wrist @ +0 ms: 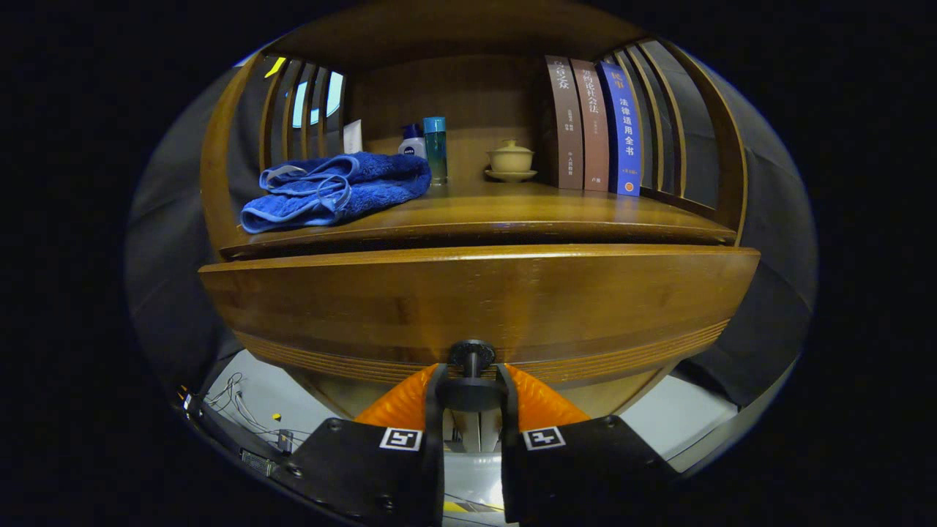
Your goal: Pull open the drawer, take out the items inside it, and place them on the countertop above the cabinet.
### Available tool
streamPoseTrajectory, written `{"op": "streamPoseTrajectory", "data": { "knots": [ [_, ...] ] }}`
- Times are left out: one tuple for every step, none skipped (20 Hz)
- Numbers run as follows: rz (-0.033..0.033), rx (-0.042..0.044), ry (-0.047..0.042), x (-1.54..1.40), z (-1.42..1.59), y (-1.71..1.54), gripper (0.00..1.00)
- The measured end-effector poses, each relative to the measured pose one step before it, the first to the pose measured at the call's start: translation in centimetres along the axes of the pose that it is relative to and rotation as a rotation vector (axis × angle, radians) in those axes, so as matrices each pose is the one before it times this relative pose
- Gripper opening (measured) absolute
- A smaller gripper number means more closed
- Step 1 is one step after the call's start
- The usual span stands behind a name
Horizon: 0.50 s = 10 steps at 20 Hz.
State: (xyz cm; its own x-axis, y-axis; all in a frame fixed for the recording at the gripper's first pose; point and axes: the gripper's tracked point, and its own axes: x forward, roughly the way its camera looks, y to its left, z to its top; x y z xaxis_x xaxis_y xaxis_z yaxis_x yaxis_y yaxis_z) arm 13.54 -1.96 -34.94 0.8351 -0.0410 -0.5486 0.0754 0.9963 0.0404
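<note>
I count one drawer (479, 304), one knob (472, 356) on its front. One gripper (472, 380), two fingers (410, 399) closed against the knob from both sides. On the countertop (512, 208): one folded blue towel (337, 189), three upright books (596, 124), one lidded cup (510, 156) on one saucer (510, 175). Bottles: I see three behind the towel, partly hidden, so count is unsure.
</note>
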Motion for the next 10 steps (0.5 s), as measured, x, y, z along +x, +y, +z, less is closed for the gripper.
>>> {"op": "streamPoseTrajectory", "data": {
  "knots": [
    [0.00026, 0.00204, 0.00529, -0.721, -0.309, -0.013, 0.35],
    [0.00033, 0.00049, 0.00347, -0.712, -0.347, 0.025, 0.35],
    [0.00073, -0.00024, 0.0028, -0.663, -0.325, -0.029, 0.35],
    [-0.00175, 0.00053, 0.00384, -0.689, -0.331, -0.005, 0.35],
    [-0.00124, 0.00073, 0.00383, -0.625, -0.357, -0.008, 0.35],
    [0.00153, 0.00202, 0.00411, -0.734, -0.355, 0.014, 0.35],
    [0.00034, 0.00108, 0.00409, -0.415, -0.233, 0.025, 0.35],
    [-0.00002, 0.00246, 0.00528, -0.598, -0.298, 0.008, 0.35],
    [-0.00004, 0.00274, 0.00537, -0.577, -0.281, -0.067, 0.35],
    [-0.00072, 0.00215, 0.00344, -0.532, -0.29, -0.029, 0.35]
  ]
}}
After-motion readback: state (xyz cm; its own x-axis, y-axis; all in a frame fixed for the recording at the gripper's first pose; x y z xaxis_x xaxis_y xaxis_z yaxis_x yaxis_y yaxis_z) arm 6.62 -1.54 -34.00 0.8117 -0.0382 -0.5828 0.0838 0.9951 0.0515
